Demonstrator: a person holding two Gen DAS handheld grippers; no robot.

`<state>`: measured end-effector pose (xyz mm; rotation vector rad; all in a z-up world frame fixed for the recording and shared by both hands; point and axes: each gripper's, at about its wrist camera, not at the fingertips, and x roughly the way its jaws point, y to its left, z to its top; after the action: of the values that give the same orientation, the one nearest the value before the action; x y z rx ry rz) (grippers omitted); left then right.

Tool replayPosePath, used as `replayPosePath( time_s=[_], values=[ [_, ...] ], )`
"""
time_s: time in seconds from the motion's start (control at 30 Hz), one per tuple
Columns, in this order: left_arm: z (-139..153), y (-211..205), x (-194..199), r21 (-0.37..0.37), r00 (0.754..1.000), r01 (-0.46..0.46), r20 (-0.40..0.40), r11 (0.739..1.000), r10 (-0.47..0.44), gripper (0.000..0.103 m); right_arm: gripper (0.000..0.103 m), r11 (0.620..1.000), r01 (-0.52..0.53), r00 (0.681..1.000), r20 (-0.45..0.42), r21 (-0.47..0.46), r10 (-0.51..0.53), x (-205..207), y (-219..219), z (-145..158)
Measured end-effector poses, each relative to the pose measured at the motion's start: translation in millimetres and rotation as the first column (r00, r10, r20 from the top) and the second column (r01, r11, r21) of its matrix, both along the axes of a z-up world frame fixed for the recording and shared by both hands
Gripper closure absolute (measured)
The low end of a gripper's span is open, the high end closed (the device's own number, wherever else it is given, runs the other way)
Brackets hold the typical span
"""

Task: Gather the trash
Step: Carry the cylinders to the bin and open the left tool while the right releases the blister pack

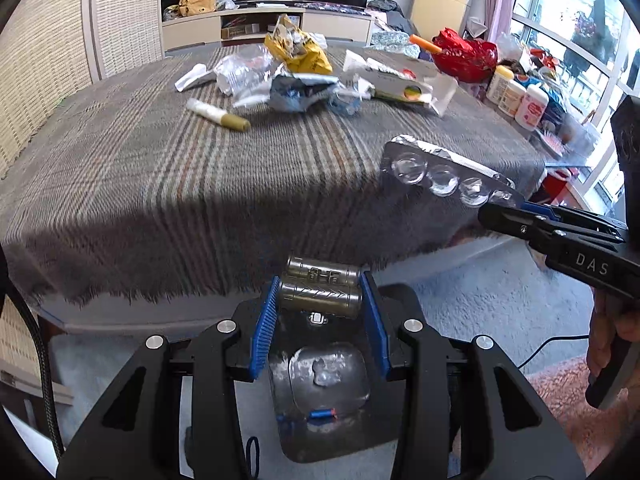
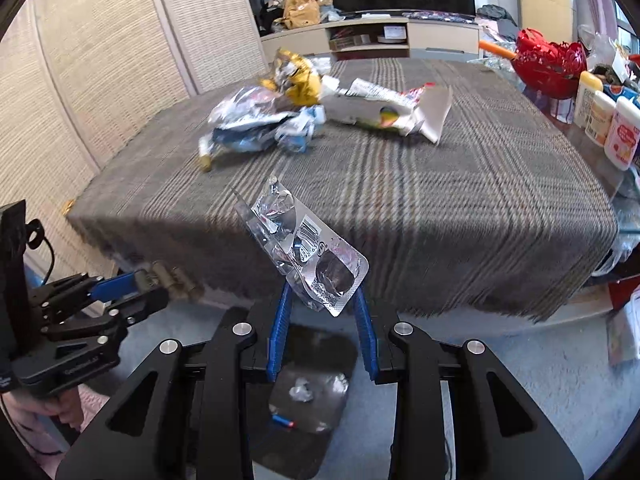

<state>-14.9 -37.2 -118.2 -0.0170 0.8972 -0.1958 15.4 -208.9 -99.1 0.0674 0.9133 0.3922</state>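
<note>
- The left gripper (image 1: 320,300) has its fingers closed on a pair of small metal batteries (image 1: 320,290), pinched end to end between the blue pads and held off the near edge of the surface (image 1: 160,200), over the bin (image 1: 320,420) on the floor.
- The right gripper (image 2: 322,312) holds an emptied blister pack (image 2: 308,248); its fingers stand fairly wide, and the pack's lower corner seems caught against one pad, so the hold looks slight.
- Both pieces hang above the bin's mouth, probably so that opening the fingers drops them straight in; a blue cell and crumpled scraps already lie inside.
- More trash remains toward the far edge of the surface: a yellow wrapper (image 1: 298,48), foil bags (image 1: 256,76), a flattened carton (image 1: 404,84) and a gold-capped tube (image 1: 218,114).
- Bottles (image 1: 516,100) and a red bowl (image 1: 466,56) crowd the right edge, likely not trash.
</note>
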Motion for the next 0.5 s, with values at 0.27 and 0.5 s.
replayPosePath(
  time_s=[0.27,0.5],
  values=[
    [-38.7,-10.8,-24.5,0.006,0.993,0.022,-0.112,1.000,-0.021,0.065,0.071,1.000,-0.012,0.984,-0.181,-0.014,0.010,-17.3,7.6,-47.3],
    [-75.4,-14.7,-32.6,-0.027,0.973,0.019,-0.231,0.999,-0.025,0.065,0.070,0.998,-0.025,0.955,-0.296,-0.053,0.008,-22.0,15.6,-81.3]
  ],
)
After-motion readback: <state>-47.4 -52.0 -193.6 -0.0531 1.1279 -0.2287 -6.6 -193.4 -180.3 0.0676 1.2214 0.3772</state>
